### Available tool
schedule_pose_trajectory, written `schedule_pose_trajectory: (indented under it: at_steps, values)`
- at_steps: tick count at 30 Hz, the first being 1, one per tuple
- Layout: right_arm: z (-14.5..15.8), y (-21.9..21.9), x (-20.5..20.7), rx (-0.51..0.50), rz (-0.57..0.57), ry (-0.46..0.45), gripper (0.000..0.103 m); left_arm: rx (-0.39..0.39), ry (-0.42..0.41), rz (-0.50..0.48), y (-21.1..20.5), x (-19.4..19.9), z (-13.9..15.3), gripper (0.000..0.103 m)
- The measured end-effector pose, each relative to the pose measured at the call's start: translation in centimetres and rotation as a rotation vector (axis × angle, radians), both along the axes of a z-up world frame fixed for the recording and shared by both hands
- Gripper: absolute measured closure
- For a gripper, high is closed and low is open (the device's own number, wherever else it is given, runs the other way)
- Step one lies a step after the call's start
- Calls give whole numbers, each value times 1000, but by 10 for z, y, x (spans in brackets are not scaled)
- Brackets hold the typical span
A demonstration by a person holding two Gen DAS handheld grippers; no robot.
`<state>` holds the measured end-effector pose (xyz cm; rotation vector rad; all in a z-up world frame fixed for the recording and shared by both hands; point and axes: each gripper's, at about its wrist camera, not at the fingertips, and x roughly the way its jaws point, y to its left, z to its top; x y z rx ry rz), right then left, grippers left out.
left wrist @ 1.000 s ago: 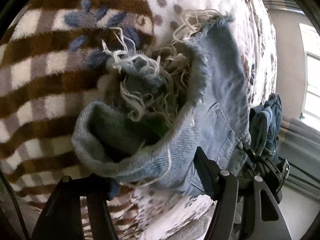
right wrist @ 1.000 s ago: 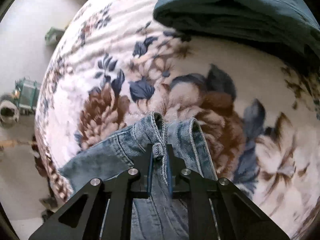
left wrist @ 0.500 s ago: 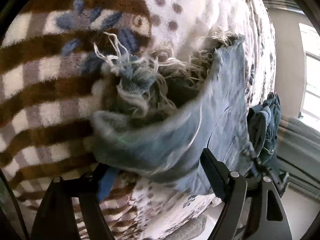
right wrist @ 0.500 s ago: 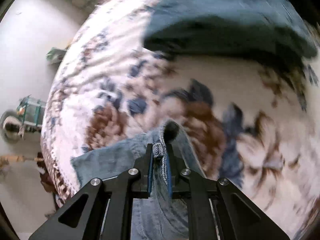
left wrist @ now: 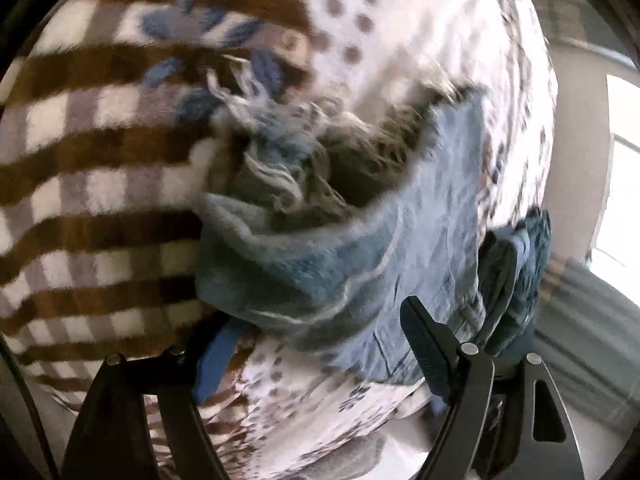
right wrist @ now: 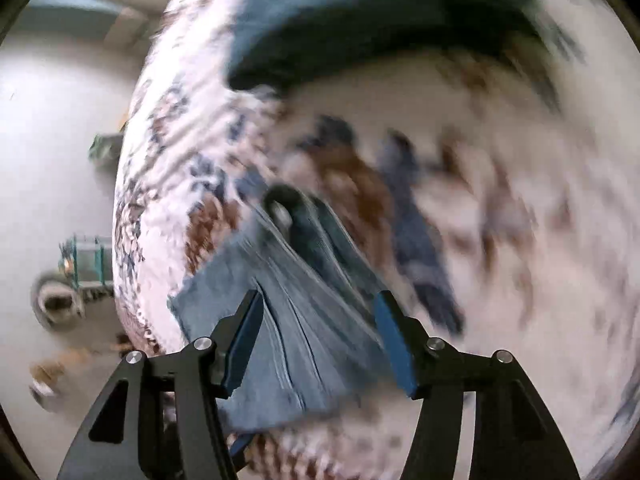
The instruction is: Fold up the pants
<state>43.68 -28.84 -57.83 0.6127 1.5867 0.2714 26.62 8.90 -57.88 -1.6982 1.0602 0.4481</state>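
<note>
Denim pants (left wrist: 420, 240), pale blue with frayed hems, lie bunched on a fleecy blanket (left wrist: 100, 168) of brown and white checks that spreads over the bed. The left gripper (left wrist: 316, 352) has its fingers spread wide, and the folded cloth sits between them with nothing clamped. A darker blue garment (left wrist: 516, 276) is heaped just beside the pants toward the window side. In the right wrist view, the right gripper (right wrist: 320, 336) also stands with its fingers apart, the pants (right wrist: 288, 320) lying loose between the blue pads (right wrist: 394, 344) on the floral blanket (right wrist: 500, 208). A dark teal folded cloth (right wrist: 360, 20) rests farther up the bed. Motion blur hides finer detail, and no containers can be made out.
</note>
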Motion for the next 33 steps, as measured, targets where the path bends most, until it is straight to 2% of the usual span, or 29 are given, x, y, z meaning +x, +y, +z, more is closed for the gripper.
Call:
schedule_pose_trajectory:
  at_steps: [3,6,8,11,13,15,16,18,20,26,33]
  values:
    - [-36,-7,-26,61,-59,138,42,-38,31,70,6,-3,-13,25]
    - [-67,-6,-44,160,-121,232,42,-64,58,113,11,2,-22,25]
    - [-79,-3,-49,212,-141,251,42,-62,77,119,13,6,-25,25]
    - [-99,2,-44,268,-193,232,41,-41,96,135,12,7,-28,26]
    - [-105,5,-39,289,-222,194,39,-10,85,138,10,5,-23,37]
    - [-106,8,-40,258,-226,169,41,27,59,114,7,6,-16,62]
    - [-103,8,-43,253,-233,153,43,52,24,98,6,4,-9,68]
    - [-94,9,-53,238,-225,120,62,84,-1,66,6,2,0,74]
    - [-85,7,-62,245,-240,103,67,96,-27,34,5,-1,8,75]
    - [-57,19,-56,234,-248,73,74,162,-90,-83,13,10,31,78]
    - [19,33,-24,267,-220,-27,78,223,-199,-180,21,57,90,79]
